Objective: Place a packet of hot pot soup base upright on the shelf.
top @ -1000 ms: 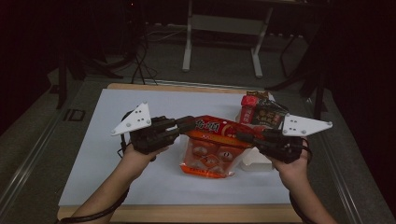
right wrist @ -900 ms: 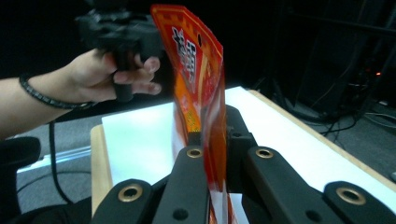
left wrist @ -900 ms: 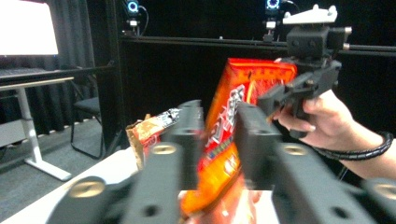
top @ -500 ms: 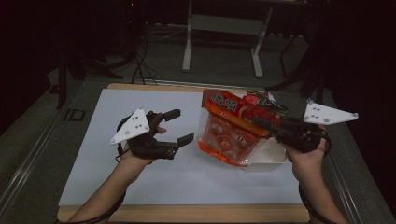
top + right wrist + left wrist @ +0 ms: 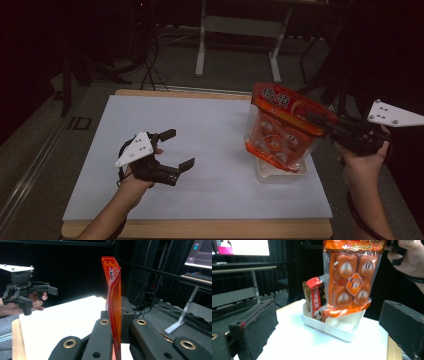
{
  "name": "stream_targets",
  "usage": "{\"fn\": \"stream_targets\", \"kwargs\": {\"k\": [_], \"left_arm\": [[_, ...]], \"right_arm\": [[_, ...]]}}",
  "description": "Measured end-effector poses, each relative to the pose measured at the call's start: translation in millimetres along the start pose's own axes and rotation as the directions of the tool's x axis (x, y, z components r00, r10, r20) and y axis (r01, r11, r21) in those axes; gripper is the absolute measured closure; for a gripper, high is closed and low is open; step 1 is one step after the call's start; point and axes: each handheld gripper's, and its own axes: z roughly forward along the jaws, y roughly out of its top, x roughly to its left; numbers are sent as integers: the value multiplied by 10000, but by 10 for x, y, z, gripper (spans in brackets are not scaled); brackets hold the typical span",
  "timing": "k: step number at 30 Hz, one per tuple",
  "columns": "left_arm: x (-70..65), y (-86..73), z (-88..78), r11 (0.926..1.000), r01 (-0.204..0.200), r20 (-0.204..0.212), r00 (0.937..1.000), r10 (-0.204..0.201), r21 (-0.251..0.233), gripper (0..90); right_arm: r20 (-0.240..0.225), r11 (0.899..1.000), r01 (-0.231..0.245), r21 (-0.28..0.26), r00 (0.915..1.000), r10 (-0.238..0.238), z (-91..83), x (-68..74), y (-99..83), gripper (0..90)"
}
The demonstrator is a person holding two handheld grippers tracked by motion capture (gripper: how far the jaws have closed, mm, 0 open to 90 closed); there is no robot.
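Note:
An orange snack bag point(image 5: 280, 131) with round printed packs hangs upright over a white tray point(image 5: 280, 174) at the table's right. My right gripper point(image 5: 317, 121) is shut on the bag's top edge, and the orange seal point(image 5: 114, 302) stands pinched between its jaws. My left gripper point(image 5: 179, 148) rests low over the white sheet at the left, well away from the bag. Its jaws have just been opening and nothing is between them. In the left gripper view the bag point(image 5: 349, 277) hangs ahead with its lower edge at the tray point(image 5: 332, 328).
A red and brown packet point(image 5: 315, 298) stands in the tray behind the bag. The white sheet point(image 5: 210, 120) covers a wooden table. Metal stand legs point(image 5: 202, 45) and cables lie on the dark floor beyond the table. A lit screen point(image 5: 249, 247) glows in the background.
The left gripper let go of the bag, opened wide and drew back left and down. The right gripper carried the bag up and to the right, over the tray.

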Motion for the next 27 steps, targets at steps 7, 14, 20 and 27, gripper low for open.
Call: {"fn": "stream_targets", "kwargs": {"k": [7, 14, 20, 27], "left_arm": [[0, -198, -66, 9995, -8, -55, 10000, 10, 304, 22], [3, -410, -102, 9981, 122, -42, 9999, -120, 611, 22], [-9, -549, -118, 9961, 241, -57, 9997, -237, 845, 23], [-22, -634, -146, 9956, 299, -114, 9995, -290, 885, 23]], "right_arm": [[224, 9997, -171, 171, 9996, 167, -84, -122, -68, 900], [462, 9980, -188, 601, 9988, 160, -35, -223, -149, 900], [609, 9959, -214, 877, 9980, 161, 72, -291, -217, 900], [644, 9931, -403, 1100, 9974, 333, 168, -351, -337, 900]]}}
